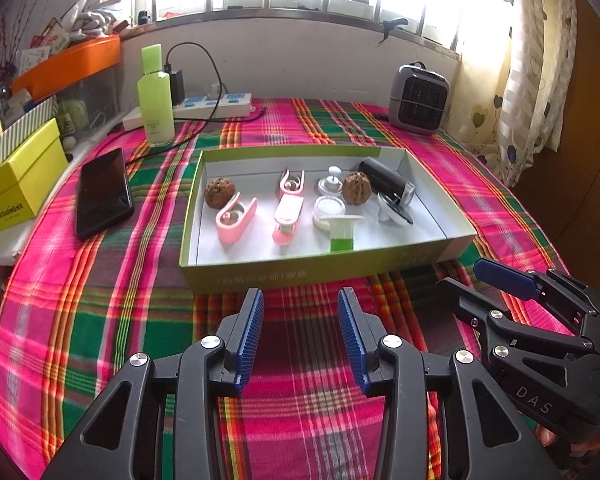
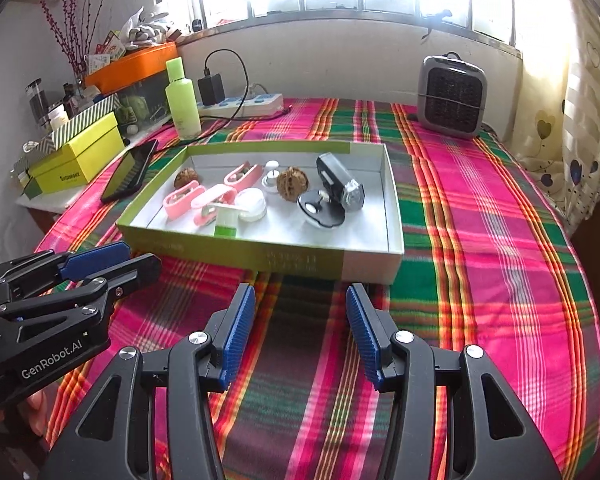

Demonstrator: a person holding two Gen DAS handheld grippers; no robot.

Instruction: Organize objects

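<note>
1. The shallow green cardboard tray with a white inside sits in the middle of the left wrist view on the pink-and-green plaid cloth. Its long axis runs left to right across the frame, with one long wall facing my grippers.
2. Inside it lie three pink plastic clips, two brown wrinkled walnuts, a round clear jar with a white lid, a white knobbed stopper, a small green tube with a white flat cap, a black cylindrical lamp and a black-and-white round holder.
3. The clips' long axes run roughly from near to far; the lamp slants from upper left to lower right; the tube's cap points away from me.
4. My left gripper is spread wide with nothing between its blue pads. My right gripper is likewise spread and empty. Both hang low over the cloth, just short of the tray's near wall.
5. As for the step, I judge only this: every small item already lies in the tray and none is loose on the cloth near it. This fits either a gathering that is finished or a sorting within the tray, so I name no next move.
6. A tall green bottle and a black phone stay outside the tray, at upper left.
</note>
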